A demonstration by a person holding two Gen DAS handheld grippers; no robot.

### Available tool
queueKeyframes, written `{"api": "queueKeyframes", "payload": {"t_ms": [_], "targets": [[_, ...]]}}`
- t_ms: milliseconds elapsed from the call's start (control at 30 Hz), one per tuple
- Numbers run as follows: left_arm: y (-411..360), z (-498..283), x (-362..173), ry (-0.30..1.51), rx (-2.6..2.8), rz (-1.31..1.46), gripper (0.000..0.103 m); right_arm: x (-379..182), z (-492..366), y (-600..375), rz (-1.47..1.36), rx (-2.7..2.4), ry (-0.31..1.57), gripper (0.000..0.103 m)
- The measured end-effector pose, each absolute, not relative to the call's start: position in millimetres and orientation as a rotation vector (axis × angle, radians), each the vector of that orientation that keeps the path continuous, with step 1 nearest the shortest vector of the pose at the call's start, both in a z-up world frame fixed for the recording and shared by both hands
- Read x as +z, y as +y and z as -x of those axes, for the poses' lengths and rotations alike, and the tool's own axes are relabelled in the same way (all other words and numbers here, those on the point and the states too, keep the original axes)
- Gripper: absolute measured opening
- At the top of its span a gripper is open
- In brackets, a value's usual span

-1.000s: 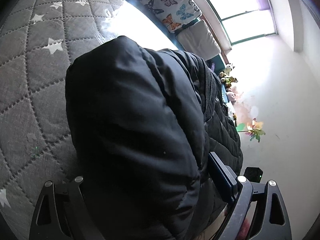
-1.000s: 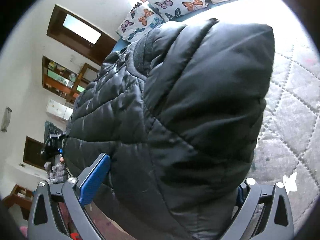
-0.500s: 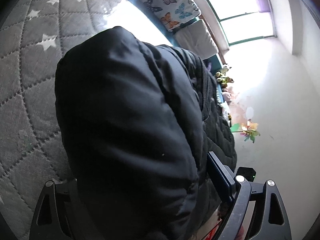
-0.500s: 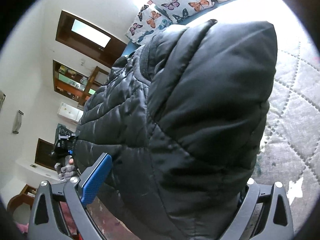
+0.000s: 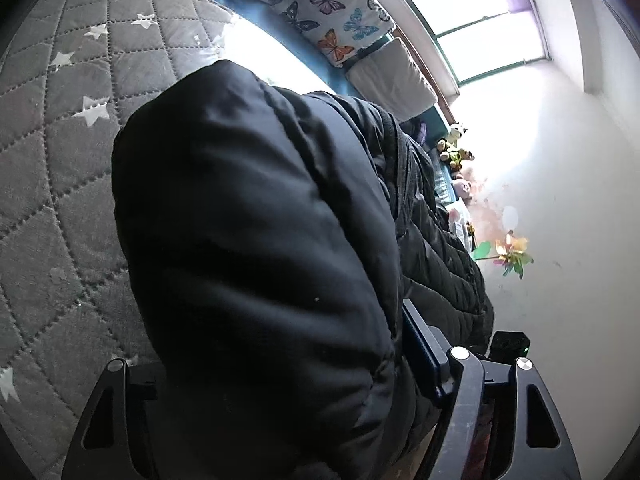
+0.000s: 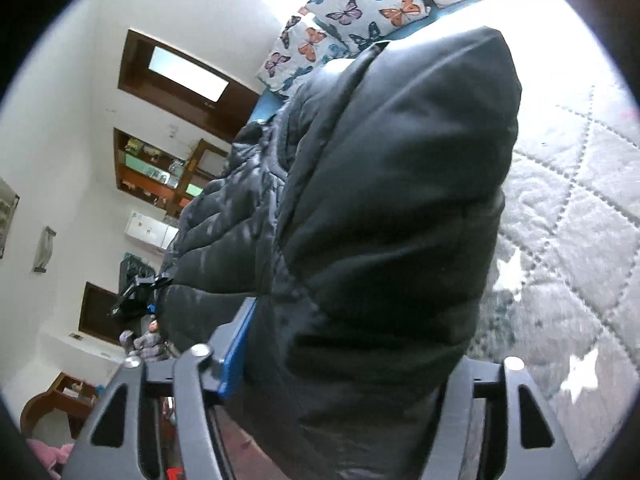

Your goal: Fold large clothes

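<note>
- Plainly, my left gripper (image 5: 280, 376) was clamped on the black puffer jacket (image 5: 256, 240); the padded fabric bulged thick between its 2 fingers, hiding the left one almost wholly, while the blue pad of the other pressed against the jacket's side.
- My right gripper (image 6: 352, 360) was clamped on the same jacket (image 6: 384, 208), its blue-padded finger (image 6: 236, 352) biting into the quilted part and the opposite finger buried under the smooth panel.
- The jacket hung held up between both grippers, above the bed (image 5: 60, 160), whose grey quilted cover with white stars showed beside it in both wrist views.
- Whether the jacket's far end touched the bed I could not tell.
- Butterfly-print pillows (image 5: 320, 16) lay at the head of the bed, with a white pillow (image 5: 392, 80) beside them under the window (image 5: 472, 12).
- Soft toys (image 5: 454, 148) sat along the wall past the jacket, and a paper pinwheel (image 5: 514, 256) stood near them.
- From the right wrist view I saw my other hand (image 6: 148, 340), in a patterned glove, at the jacket's far edge, and wooden shelves (image 6: 160, 172) on the white wall.
</note>
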State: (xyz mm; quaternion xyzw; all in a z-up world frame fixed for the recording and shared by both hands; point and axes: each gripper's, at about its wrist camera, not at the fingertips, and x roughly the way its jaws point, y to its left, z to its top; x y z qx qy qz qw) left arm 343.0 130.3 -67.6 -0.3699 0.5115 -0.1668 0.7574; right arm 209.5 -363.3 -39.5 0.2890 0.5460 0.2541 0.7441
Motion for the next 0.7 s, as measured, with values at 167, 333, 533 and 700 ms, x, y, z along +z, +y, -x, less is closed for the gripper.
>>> {"api": "queueKeyframes", "payload": {"t_ms": [167,333,533,700], "targets": [[133.3,-351.6,-78.2,1.149,-0.376,0.823,0.084,-44.3,-213.5,-362.1,-0.634,0.580,1.217,0.070],[131.9,-362.3,-87.8,1.194,-0.405,0.856,0.091,-63.2,-222.1,-362.8,-0.694,0.599,1.241,0.087],[120.5,-357.0,-74.8,1.167,-0.364,0.785,0.086,-57.2,-216.6,-361.4,-0.690,0.578,1.224,0.079],[112.7,-342.9,-43.7,1.110,-0.359,0.743,0.069,-28.1,-208.8,-353.3,-0.640,0.554,1.155,0.057]]}}
